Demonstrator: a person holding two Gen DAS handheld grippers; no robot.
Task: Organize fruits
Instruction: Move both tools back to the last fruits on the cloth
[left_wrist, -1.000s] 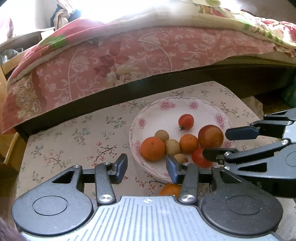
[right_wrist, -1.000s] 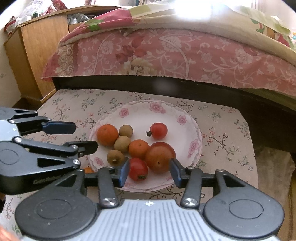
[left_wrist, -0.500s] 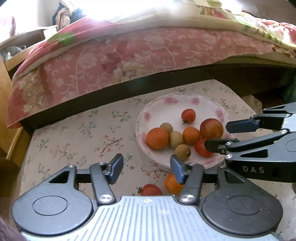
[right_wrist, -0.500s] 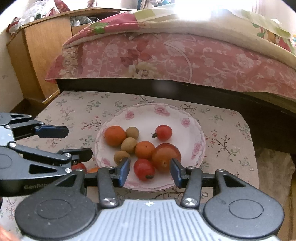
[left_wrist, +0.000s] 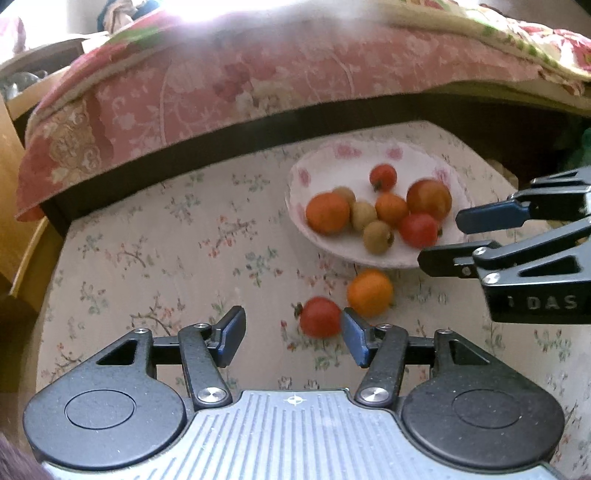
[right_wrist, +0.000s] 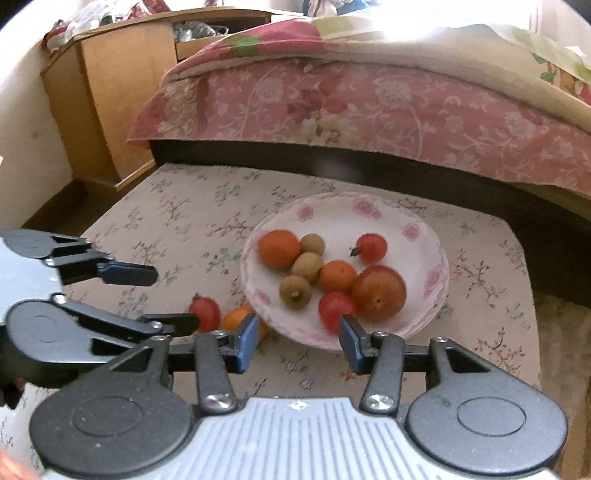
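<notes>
Left fingers: we see the left gripper (left_wrist: 291, 339) spread wide, nothing between the pads, held low over the tablecloth (left_wrist: 155, 258).
Left contact: the right-hand pad (left_wrist: 352, 341) sits just beside the loose red tomato (left_wrist: 319, 317); whether it touches the skin we cannot tell, as the pad overlaps the fruit in the left wrist view.
Right fingers: the right gripper (right_wrist: 297, 338) is also released and holds nothing, with its pads at the near rim of the plate (right_wrist: 402, 218).
Right contact: one pad (right_wrist: 349, 338) lies in front of a red tomato on the plate (right_wrist: 334, 308); we judge it near, not grasping.
Loose fruit: the red tomato and a small orange (left_wrist: 369, 293) rest on the cloth just off the plate's near edge, close to each other.
Plate contents: we count seven pieces on the plate: a large orange (right_wrist: 279, 248), three small brown fruits, a smaller orange, a large reddish fruit (right_wrist: 378, 291) and a small tomato with a stem (right_wrist: 371, 247), plus the red tomato at the front, so eight if we include it.
Done: most fruit sits gathered on the plate, grouped toward its near left side.
Left to do: we judge two pieces remain, the tomato and the small orange on the cloth.
Likely step: the left gripper looks set to close on the loose tomato, which lies toward the right side of its gap.
Surroundings: a bed with a pink floral cover (left_wrist: 258, 81) runs behind the table; a wooden cabinet (right_wrist: 110, 92) stands to its left.
</notes>
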